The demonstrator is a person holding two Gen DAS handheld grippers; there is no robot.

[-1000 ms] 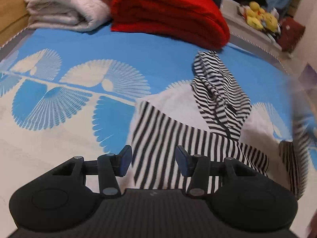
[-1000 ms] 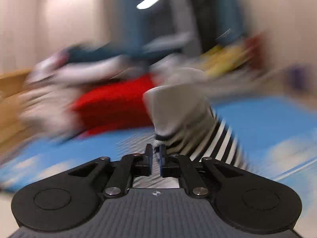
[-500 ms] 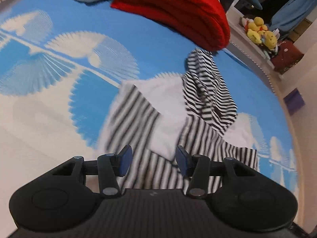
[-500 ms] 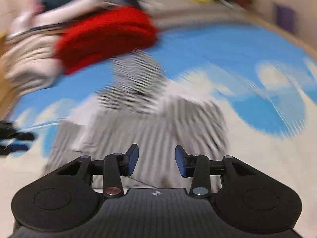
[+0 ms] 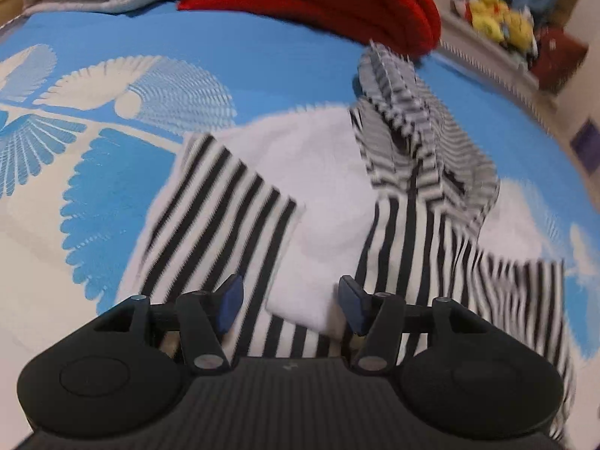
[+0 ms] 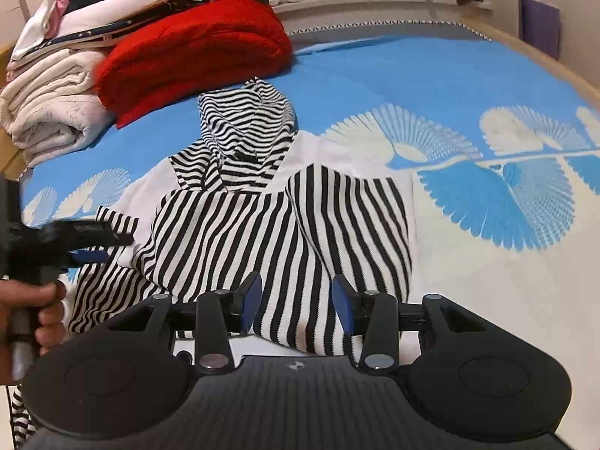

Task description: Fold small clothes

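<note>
hoodie [image 5: 240, 225] lying lengthwise toward bed's far edge; left gripper [image 5: 288, 300] jaws just widening, hovering spread over hem; right gripper [image 6: 296, 302] spread, empty.

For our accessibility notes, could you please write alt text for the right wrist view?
A black-and-white striped hoodie lies partly folded on a blue-and-white bedspread, with the open right gripper just above its near edge. The left gripper reaches in from the left; folded blankets sit behind.
</note>
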